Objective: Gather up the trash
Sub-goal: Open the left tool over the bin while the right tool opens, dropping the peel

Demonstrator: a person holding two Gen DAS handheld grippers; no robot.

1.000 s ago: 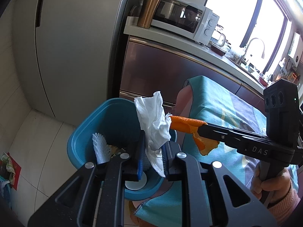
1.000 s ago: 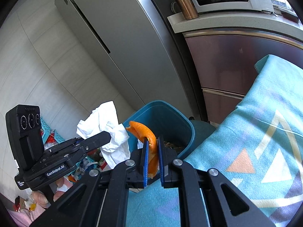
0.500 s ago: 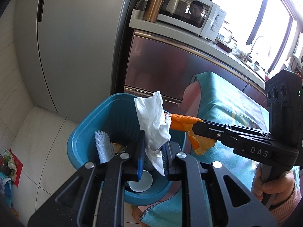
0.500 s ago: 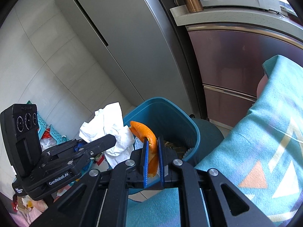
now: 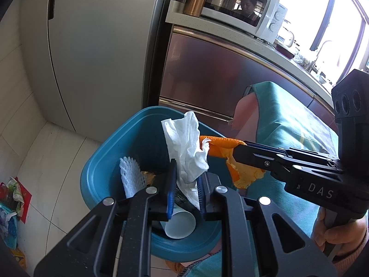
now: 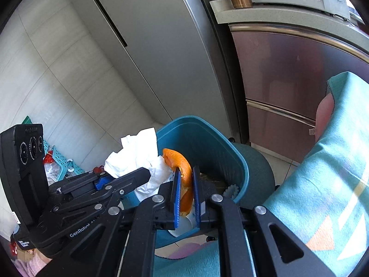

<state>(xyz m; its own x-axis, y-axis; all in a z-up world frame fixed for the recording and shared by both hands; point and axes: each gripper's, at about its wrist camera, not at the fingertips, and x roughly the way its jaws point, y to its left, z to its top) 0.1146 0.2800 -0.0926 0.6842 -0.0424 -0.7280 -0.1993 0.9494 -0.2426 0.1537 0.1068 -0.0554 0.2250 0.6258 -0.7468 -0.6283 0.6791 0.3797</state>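
Both tongs moved closer over teal bin (image 5: 101, 175): left tongs (image 5: 185, 184) pinch limp tissue (image 5: 184, 145), right tongs (image 6: 185, 191) clamp soft orange peel (image 6: 182, 173).

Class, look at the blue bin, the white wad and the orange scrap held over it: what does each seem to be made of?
Blue bin: probably moulded plastic, smooth with a slight sheen. White wad: looks like tissue paper, matte, crumpled, with torn soft edges. Orange scrap: likely citrus peel, dimpled orange skin with a paler inside.
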